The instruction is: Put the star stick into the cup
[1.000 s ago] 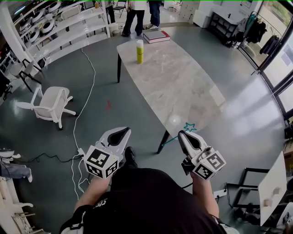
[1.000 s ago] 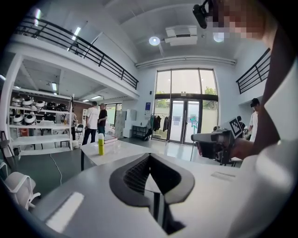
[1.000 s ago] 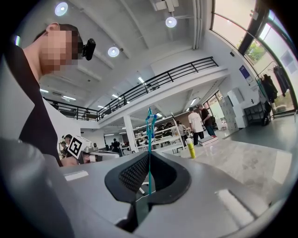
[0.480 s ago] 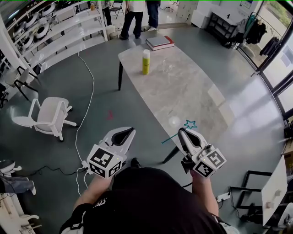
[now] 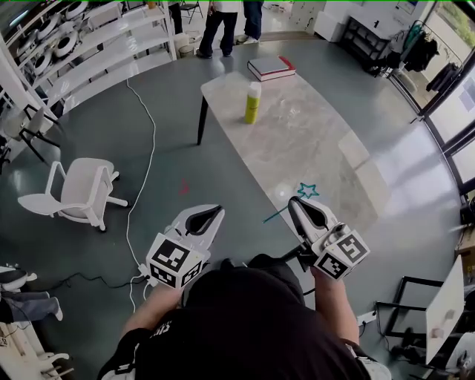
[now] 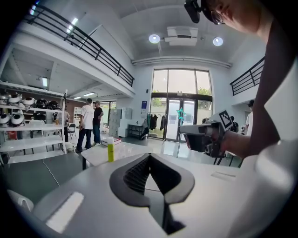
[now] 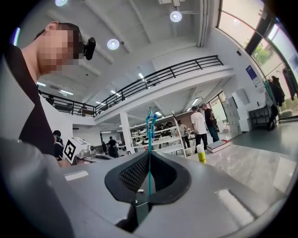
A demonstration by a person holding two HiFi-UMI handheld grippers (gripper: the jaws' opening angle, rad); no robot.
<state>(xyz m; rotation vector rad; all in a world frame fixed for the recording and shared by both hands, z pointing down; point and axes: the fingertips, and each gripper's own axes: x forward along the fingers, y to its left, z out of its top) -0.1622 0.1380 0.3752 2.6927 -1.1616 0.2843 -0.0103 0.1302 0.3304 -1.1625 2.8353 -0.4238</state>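
My right gripper is shut on the thin teal star stick. Its star end points up and ahead over the near end of the marble table. In the right gripper view the stick rises upright from between the closed jaws of that gripper. The yellow-green cup with a white top stands far off near the table's far end; it also shows in the left gripper view. My left gripper hangs over the floor left of the table, shut and empty.
A stack of books lies at the table's far end. A white chair and floor cables are on the left, with white shelving behind. Two people stand beyond the table.
I have walked forward along the table with both grippers; the cup and books now sit lower and further right in the head view. Both grippers stay shut, the stick still in the right one.
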